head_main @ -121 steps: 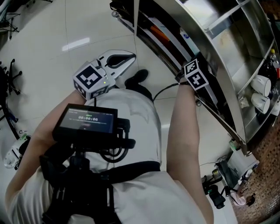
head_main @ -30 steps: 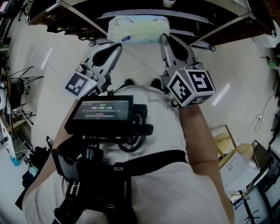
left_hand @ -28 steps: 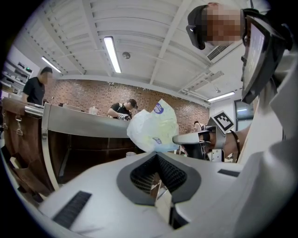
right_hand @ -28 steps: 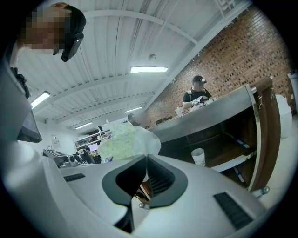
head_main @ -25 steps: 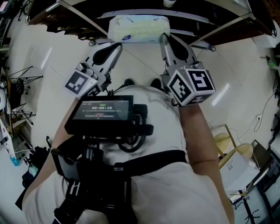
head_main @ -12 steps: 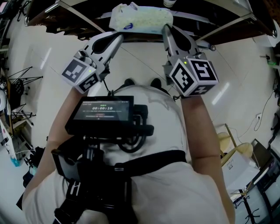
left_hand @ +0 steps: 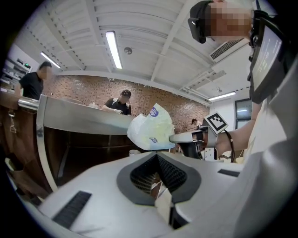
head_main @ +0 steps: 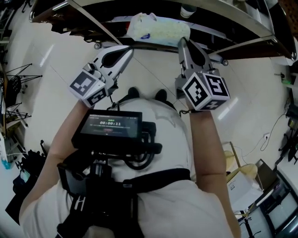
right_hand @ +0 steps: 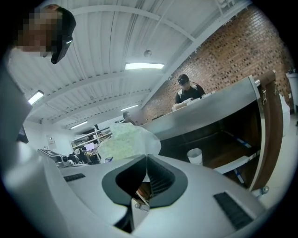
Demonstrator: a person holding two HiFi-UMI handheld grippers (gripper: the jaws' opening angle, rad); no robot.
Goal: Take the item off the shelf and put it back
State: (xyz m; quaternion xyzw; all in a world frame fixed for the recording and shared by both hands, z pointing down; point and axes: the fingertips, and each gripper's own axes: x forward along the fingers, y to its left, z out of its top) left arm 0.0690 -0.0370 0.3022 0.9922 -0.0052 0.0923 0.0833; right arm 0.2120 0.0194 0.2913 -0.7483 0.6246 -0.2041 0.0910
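A soft tissue pack (head_main: 160, 29) in pale yellow-green wrap hangs in the air just in front of the metal shelf (head_main: 223, 28). My left gripper (head_main: 131, 48) is at the pack's lower left corner. My right gripper (head_main: 182, 41) is at its lower right end. Both have their jaws closed, and the wrap's edge meets each tip. In the left gripper view the pack (left_hand: 151, 132) sits right above my jaw tip (left_hand: 157, 155), with the right gripper (left_hand: 176, 137) touching its far side. In the right gripper view the pack (right_hand: 126, 142) runs down into my jaw tip (right_hand: 147, 157).
A paper cup (head_main: 187, 10) stands on the dark shelf board behind the pack, also seen as the cup (right_hand: 194, 156). A steel counter edge (left_hand: 84, 118) runs across, with people behind it. A screen rig (head_main: 109, 128) hangs on the chest. Pale floor tiles (head_main: 56, 60) lie below.
The pack and both grippers have gone up and a little right toward the shelf, and the pack has tilted. Several seconds ago the view faced the shelf's side, with no pack in sight.
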